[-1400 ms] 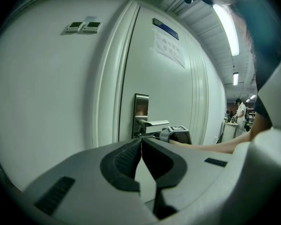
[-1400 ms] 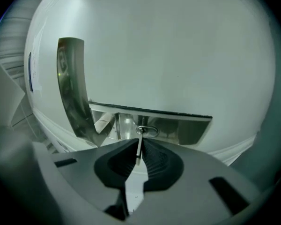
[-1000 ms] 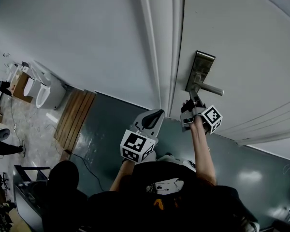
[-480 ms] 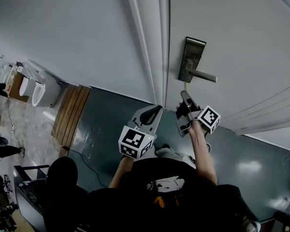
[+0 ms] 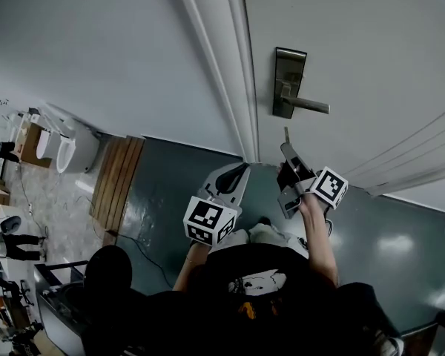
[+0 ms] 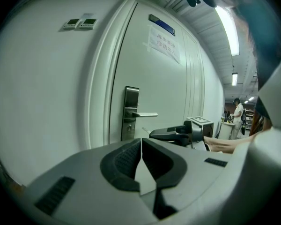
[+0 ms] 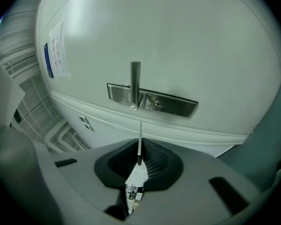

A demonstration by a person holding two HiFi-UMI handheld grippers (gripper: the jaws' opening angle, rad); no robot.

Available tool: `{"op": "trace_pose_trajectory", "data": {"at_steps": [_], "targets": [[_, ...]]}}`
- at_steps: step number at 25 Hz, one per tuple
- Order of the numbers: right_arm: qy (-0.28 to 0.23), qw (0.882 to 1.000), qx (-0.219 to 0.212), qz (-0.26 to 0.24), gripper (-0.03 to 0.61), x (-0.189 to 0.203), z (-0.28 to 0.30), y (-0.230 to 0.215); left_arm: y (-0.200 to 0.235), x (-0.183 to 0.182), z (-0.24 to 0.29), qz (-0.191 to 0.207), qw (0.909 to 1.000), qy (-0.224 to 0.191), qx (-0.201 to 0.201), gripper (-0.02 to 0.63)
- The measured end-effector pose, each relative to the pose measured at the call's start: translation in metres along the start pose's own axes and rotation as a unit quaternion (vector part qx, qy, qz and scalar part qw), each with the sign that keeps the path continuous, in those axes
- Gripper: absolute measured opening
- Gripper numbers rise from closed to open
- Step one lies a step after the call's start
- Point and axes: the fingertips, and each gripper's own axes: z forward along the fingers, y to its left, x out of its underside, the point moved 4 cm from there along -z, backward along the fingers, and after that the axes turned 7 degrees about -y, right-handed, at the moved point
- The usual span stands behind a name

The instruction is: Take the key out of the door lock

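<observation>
Gripping the key (image 7: 140, 139) edge-on, the right gripper (image 7: 139, 157) has its 2 jaws clamped on the key's near end. The thin blade sticks out ahead of the tips toward the lock plate (image 7: 152, 100) — and there's a clear gap between blade tip and plate, so the key is out of the lock. The lever handle (image 7: 135, 84) sits just beyond the blade. Head view: the right gripper is near the plate, just below it, key aimed up at it. The left gripper (image 6: 141, 146) hangs beside the right one, farther from the door (image 5: 371, 43) — jaws pressed together, nothing between them.
</observation>
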Motion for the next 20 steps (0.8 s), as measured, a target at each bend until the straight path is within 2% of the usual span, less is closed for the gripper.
{"op": "trace_pose_trajectory", "data": {"at_steps": [7, 13, 20], "targets": [[0.007, 1.0, -0.001, -0.026, 0.018, 0.019, -0.021, 0.013, -0.003, 0.004, -0.01, 0.0, 0.9998, 0.0, 0.018, 0.009], [0.006, 0.999, 0.002, -0.041, 0.018, 0.084, -0.056, 0.039, -0.004, 0.012, -0.082, 0.0, 0.9997, -0.009, 0.024, 0.009], [0.015, 0.998, 0.0, -0.057, 0.018, 0.083, -0.054, 0.042, 0.004, 0.014, -0.073, -0.008, 0.9997, -0.007, 0.022, 0.009]]}}
